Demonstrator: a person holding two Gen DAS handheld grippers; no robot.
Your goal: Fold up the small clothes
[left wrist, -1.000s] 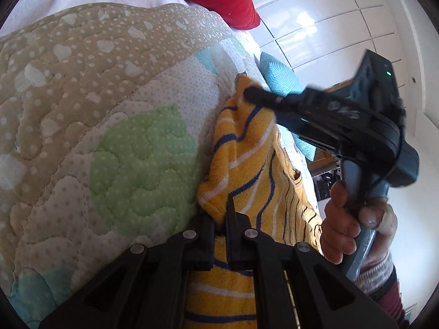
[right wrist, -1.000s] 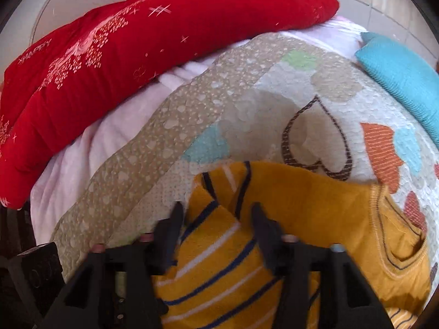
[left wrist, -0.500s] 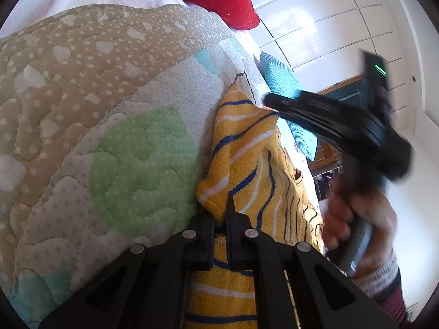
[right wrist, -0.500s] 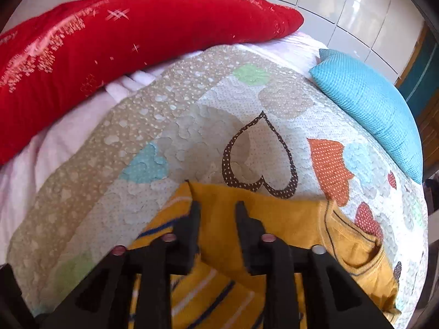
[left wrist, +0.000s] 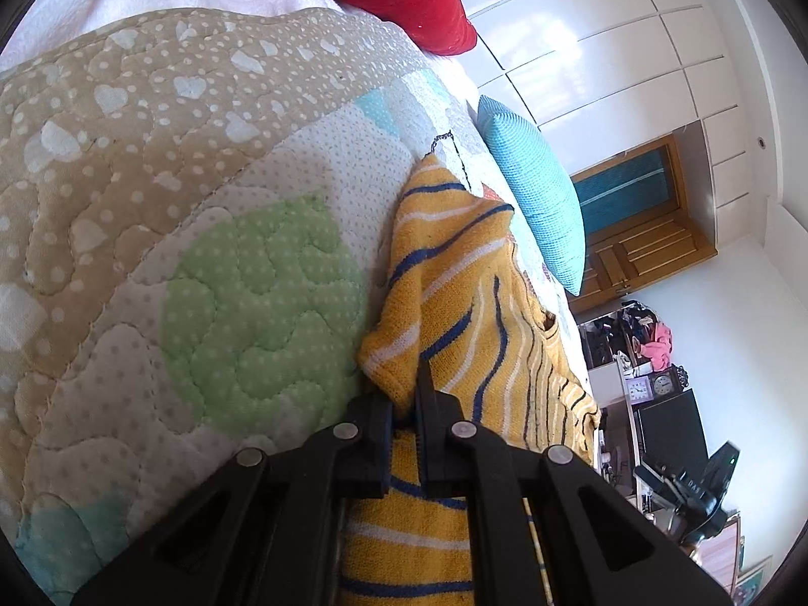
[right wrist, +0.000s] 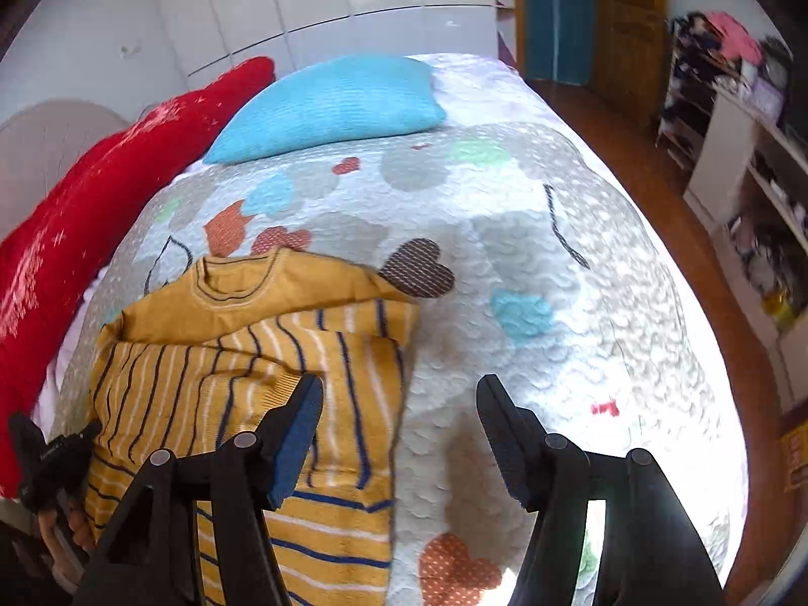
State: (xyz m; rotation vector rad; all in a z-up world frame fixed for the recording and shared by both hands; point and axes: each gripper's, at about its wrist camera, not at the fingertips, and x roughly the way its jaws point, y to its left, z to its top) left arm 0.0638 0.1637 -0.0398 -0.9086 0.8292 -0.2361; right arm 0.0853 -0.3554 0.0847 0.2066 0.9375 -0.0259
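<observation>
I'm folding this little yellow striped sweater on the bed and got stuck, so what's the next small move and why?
Probably bring the right gripper down onto the sweater's free right edge and pinch it. Its jaws are opening with nothing between them, over the quilt beside that edge, while the left gripper is shut on the other side, so the garment is held at one side only.

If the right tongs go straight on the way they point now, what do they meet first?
Probably the bare quilt right of the yellow sweater. The right tongs are opening, nothing between them; depth is unclear.
</observation>
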